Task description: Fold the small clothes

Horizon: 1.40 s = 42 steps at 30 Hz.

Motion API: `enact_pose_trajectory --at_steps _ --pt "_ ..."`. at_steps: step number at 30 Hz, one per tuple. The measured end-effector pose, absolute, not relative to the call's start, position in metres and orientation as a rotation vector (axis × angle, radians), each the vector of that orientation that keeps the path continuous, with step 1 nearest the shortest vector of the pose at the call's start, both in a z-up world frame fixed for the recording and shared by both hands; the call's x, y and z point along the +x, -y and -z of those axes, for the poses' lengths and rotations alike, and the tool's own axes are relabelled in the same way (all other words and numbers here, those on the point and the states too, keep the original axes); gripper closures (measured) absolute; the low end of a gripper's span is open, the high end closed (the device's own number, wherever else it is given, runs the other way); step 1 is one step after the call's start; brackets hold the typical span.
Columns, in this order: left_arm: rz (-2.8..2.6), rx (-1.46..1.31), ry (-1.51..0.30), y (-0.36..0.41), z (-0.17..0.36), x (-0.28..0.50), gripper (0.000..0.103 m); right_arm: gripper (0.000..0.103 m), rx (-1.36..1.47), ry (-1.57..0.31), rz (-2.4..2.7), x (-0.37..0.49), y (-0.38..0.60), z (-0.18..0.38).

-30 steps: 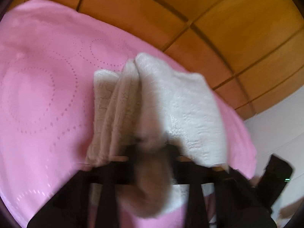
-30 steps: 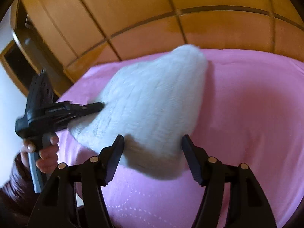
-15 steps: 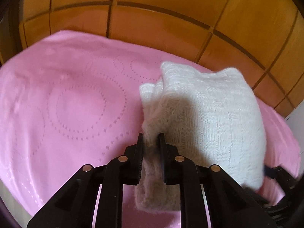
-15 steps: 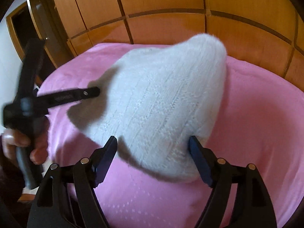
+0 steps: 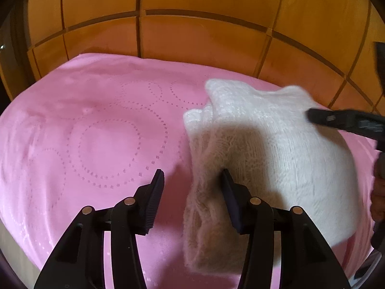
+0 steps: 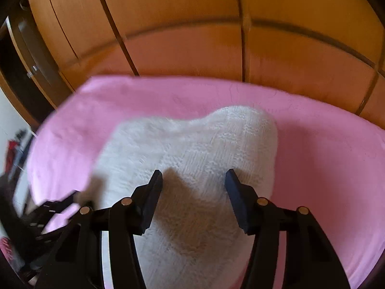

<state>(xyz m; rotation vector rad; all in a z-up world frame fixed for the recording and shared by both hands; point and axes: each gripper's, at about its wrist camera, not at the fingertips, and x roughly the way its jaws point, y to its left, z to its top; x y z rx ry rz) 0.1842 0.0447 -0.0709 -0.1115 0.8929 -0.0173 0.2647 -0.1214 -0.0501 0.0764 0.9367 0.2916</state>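
Orange-brown wooden panelling [image 5: 192, 38] backs a pink blanket [image 5: 101, 130] embossed with dotted circles, and on that blanket lies a fluffy white knitted garment [image 5: 272, 149], folded over on itself so that several layers show along its edge. In the left wrist view the left gripper [image 5: 192, 178] has just been opening: its jaws now stand apart, with the garment's folded edge lying between them, close against the right-hand finger, while the other finger stands clear of it above bare pink cloth. No pad presses on the knit. Most of the garment spreads away toward the right of this view, where the tip of the other tool pokes in over it. In the right wrist view, which is blurred, the right gripper [image 6: 193, 177] hangs over the middle of the garment with its jaws spread and lately narrowing, their shadow falling on the wool; whether the tips touch the fabric cannot be told.
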Motion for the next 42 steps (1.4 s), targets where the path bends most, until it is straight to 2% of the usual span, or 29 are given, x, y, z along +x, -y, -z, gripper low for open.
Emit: enact_pose_trajectory --at_steps 4,9,15,23,27,28,32,37,41,42 --pt "0.020 -0.105 -0.887 -0.043 0.074 0.182 0.055 0.039 0.041 -0.880 -0.300 0.249 0.122 0.055" --pt "0.026 -0.109 -0.884 -0.042 0.077 0.182 0.055 0.018 0.103 -0.821 -0.343 0.230 0.136 0.043" --pt "0.045 -0.136 -0.879 -0.046 0.081 0.179 0.055 0.010 0.273 -0.832 -0.344 0.204 0.171 0.053" --pt "0.080 -0.147 -0.872 -0.052 0.090 0.178 0.055 0.006 0.341 -0.990 -0.419 0.167 0.172 0.106" --pt "0.127 -0.153 -0.875 -0.059 0.094 0.179 0.057 0.003 0.410 -0.975 -0.477 0.172 0.183 0.098" --pt "0.153 -0.169 -0.879 -0.062 0.095 0.181 0.060 0.003 0.445 -0.966 -0.496 0.177 0.192 0.093" --pt "0.209 -0.218 -0.888 -0.070 0.099 0.184 0.061 0.003 0.589 -0.915 -0.493 0.208 0.225 0.086" --pt "0.258 -0.270 -0.898 -0.077 0.104 0.188 0.061 0.004 0.685 -0.968 -0.554 0.261 0.223 0.103" --pt "0.286 -0.324 -0.910 -0.084 0.110 0.191 0.061 0.022 0.649 -1.017 -0.606 0.280 0.190 0.118" --pt "0.305 -0.352 -0.912 -0.086 0.112 0.191 0.067 0.028 0.633 -1.011 -0.601 0.279 0.186 0.116"
